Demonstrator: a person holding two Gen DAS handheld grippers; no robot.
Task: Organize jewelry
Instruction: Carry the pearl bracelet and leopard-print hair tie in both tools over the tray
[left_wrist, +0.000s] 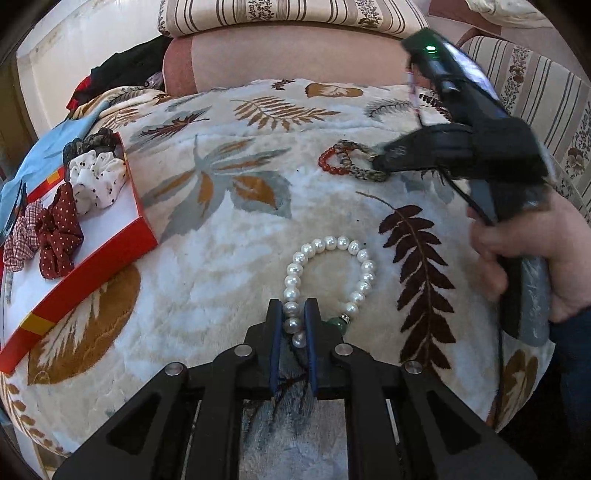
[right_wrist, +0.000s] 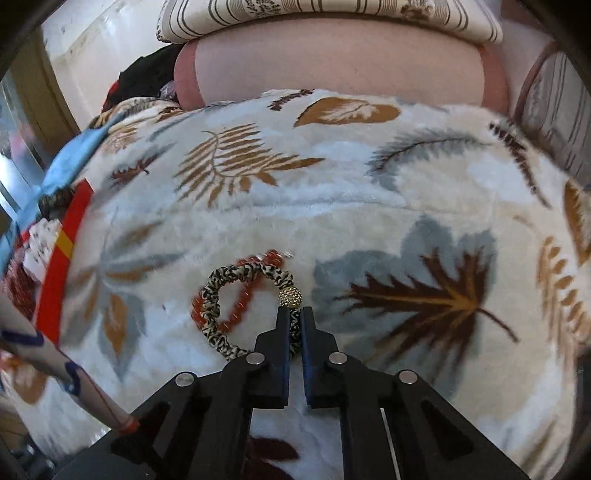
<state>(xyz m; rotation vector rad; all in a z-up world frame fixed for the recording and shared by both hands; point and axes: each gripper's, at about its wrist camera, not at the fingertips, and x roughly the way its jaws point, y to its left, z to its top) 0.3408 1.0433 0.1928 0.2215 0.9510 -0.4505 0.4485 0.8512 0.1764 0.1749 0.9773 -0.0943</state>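
While a plush blanket (left_wrist: 207, 266) printed with brown, tan and grey leaves covers nearly the whole surface, everything else sits on it or at its edges. Behind it lies a pink bolster (left_wrist: 288, 62) with a striped cushion (left_wrist: 288, 16) on top. At the left edge rests a shallow red box (left_wrist: 92, 273) with a white floor, holding several scrunchies: a white dotted one (left_wrist: 96, 181), a dark red dotted one (left_wrist: 59, 232), a red checked one (left_wrist: 20, 240) and a dark patterned one (left_wrist: 88, 142) at the far end.

On the right of the left wrist view, a hand (left_wrist: 532, 254) grips the handle of the right gripper (right_wrist: 295, 314), which reaches down and leftward to the far part of the blanket. Its jaws are pressed together on the leopard-print hair tie (right_wrist: 236, 284), pinching the band just beside its gold bead (right_wrist: 290, 297). That hair tie lies partly over a red bead bracelet (right_wrist: 240, 299), the two loops overlapping; whether the tie is lifted clear of the blanket I cannot tell.

Nearer, the left gripper (left_wrist: 294, 314) points down at the middle of the blanket. Its jaws are nearly closed and pinch the pearl bracelet (left_wrist: 332, 277) across a few pearls at the near side of the loop, just left of its green bead (left_wrist: 336, 323). The rest of the pearl loop lies flat on the blanket, well apart from the red box.
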